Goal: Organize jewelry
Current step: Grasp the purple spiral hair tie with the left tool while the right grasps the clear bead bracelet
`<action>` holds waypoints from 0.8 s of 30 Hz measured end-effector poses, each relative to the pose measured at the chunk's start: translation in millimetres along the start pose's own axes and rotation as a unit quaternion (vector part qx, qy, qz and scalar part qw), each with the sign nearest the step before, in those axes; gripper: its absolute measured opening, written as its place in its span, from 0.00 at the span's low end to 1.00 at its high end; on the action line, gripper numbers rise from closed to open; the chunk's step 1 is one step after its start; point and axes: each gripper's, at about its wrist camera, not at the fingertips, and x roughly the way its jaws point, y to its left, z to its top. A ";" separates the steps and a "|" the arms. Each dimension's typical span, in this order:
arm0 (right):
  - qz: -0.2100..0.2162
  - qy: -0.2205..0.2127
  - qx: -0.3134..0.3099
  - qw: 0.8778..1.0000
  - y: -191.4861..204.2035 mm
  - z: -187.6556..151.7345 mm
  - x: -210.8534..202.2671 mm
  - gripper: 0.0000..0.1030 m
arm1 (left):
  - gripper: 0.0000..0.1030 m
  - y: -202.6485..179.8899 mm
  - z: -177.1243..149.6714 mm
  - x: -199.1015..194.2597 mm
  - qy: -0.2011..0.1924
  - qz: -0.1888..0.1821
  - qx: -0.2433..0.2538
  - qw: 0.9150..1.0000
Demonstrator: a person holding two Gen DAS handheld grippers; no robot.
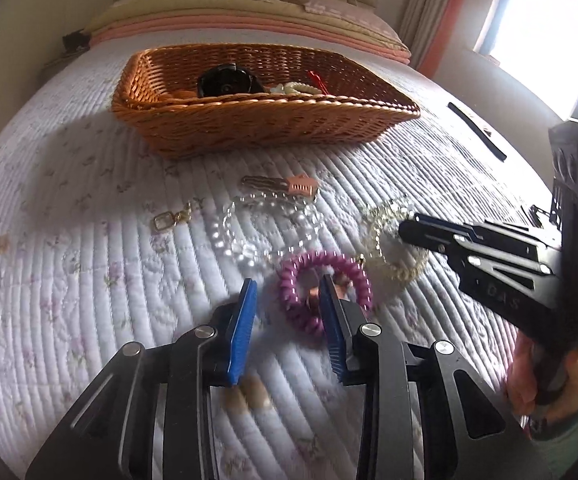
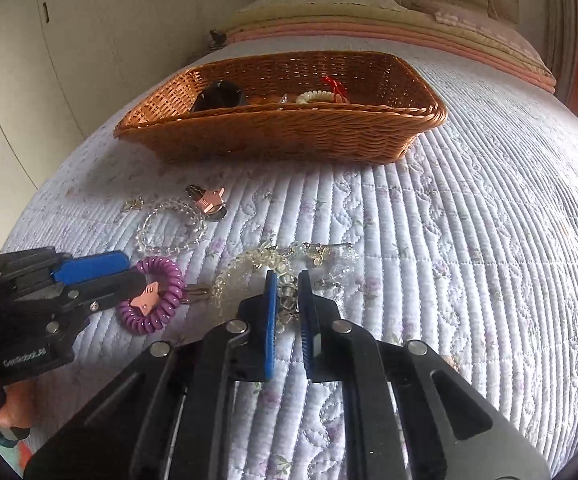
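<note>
A purple spiral hair tie lies on the quilt with a small pink clip in its middle. My left gripper straddles the tie's left side, one blue pad outside the ring and one inside. The pads stand apart from the coil, so it is open. In the right wrist view the left gripper comes in from the left over the hair tie. My right gripper is shut on a strand of pale yellowish clear beads. The left wrist view shows the right gripper with its tip down on that bead strand.
A wicker basket at the back holds a black round thing, a white bead bracelet and something red. In front lie a clear bead bracelet, a pink star clip and a gold charm. A black strip lies right. Pillows are behind.
</note>
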 end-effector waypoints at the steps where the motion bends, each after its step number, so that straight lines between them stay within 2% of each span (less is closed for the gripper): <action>1: 0.001 -0.001 0.001 1.000 -1.0 0.2 0.4 0.08 | 0.22 1.3 -3.0 -2.2 0.003 0.003 0.001 1.000; 8: 0.008 -0.008 0.003 1.000 0.7 -8.4 -12.0 0.08 | 0.15 15.5 -11.4 -12.4 0.012 -0.022 -0.025 0.999; 14: 0.007 -0.009 -0.001 1.000 4.0 -14.4 -14.6 0.08 | 0.13 9.7 -13.6 -13.6 0.015 -0.001 -0.016 1.000; 20: -0.001 -0.012 -0.007 1.000 6.9 -14.2 -11.7 0.08 | 0.17 -0.5 -9.0 -4.3 0.011 0.031 -0.001 0.999; 24: 0.012 -0.029 0.009 0.999 1.5 -14.5 -24.1 0.08 | 0.09 3.2 -13.8 -8.3 -0.003 0.031 -0.011 0.999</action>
